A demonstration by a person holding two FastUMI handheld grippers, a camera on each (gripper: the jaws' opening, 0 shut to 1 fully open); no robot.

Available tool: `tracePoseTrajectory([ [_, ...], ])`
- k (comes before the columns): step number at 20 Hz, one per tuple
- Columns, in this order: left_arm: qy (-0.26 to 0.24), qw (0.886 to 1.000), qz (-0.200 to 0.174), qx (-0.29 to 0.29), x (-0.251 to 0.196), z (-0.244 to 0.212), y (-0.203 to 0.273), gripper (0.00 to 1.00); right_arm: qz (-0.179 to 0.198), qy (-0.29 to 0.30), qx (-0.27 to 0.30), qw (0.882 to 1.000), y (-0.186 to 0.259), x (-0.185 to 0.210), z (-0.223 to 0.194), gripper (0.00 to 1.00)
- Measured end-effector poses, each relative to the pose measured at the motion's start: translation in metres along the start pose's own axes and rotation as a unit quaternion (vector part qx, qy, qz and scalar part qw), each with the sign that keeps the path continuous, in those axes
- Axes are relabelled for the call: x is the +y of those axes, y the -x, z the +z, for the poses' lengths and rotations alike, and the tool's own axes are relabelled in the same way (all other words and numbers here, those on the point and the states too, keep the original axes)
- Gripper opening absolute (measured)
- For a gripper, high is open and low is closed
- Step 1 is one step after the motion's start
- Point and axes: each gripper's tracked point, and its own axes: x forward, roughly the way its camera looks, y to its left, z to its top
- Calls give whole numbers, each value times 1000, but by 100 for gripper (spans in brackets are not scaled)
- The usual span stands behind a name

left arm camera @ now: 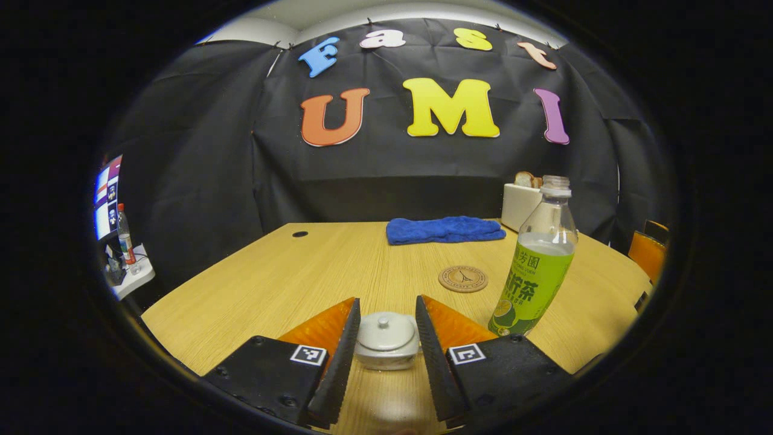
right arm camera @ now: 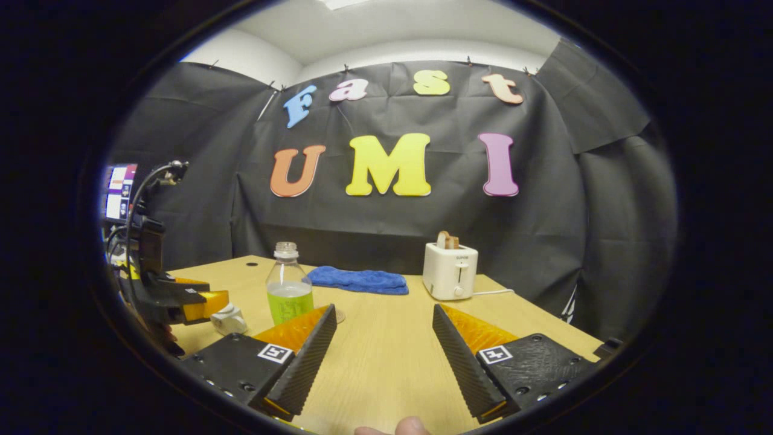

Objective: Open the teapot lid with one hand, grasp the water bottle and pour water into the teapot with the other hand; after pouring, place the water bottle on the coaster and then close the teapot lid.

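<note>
The left gripper hangs spread wide over the near edge of the table, its two fingers flanking the small white teapot without pressing on it; the lid sits in place with its knob up. In the right gripper view this gripper shows at the table's left edge with the teapot just before its fingers.

The water bottle stands upright to the right of the teapot, near but apart, uncapped and partly full of clear liquid. The round coaster lies bare toward the middle of the table, between the bottle and the folded blue towel near the far edge. A white toaster with bread in its slot stands at the far right corner, partly hidden behind the bottle in the left gripper view.

The right gripper is released, fingers well apart over bare wood, with the bottle ahead to its left. A fingertip shows at the bottom edge.
</note>
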Motion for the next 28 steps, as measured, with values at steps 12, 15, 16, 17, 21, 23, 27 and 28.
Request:
tracePoseTrajectory([
  [12, -2, 1000, 15, -1, 7, 1, -10, 5, 21, 4, 20, 1000, -13, 7, -17, 98],
  [15, -1, 1000, 8, -4, 6, 6, -6, 3, 41, 5, 14, 999, -14, 16, -12, 98],
  [16, 1, 1000, 10, -12, 8, 12, -4, 3, 48, 4, 11, 999, -14, 19, -11, 96],
  [17, 2, 1000, 11, -20, 10, 17, -3, 3, 59, 1, 8, 998, -14, 24, -9, 98],
  [21, 21, 999, 0, -49, 10, 38, 16, 3, 106, -6, 19, 994, -13, 56, -18, 96],
  [23, 27, 997, -8, -65, 10, 48, 30, 3, 128, -1, 36, 991, -18, 75, -28, 96],
  [27, 45, 995, -14, -86, 18, 56, 48, 2, 148, -4, 60, 987, -35, 105, -40, 96],
  [28, 45, 995, -14, -89, 21, 56, 48, 3, 147, -4, 62, 987, -39, 109, -42, 96],
])
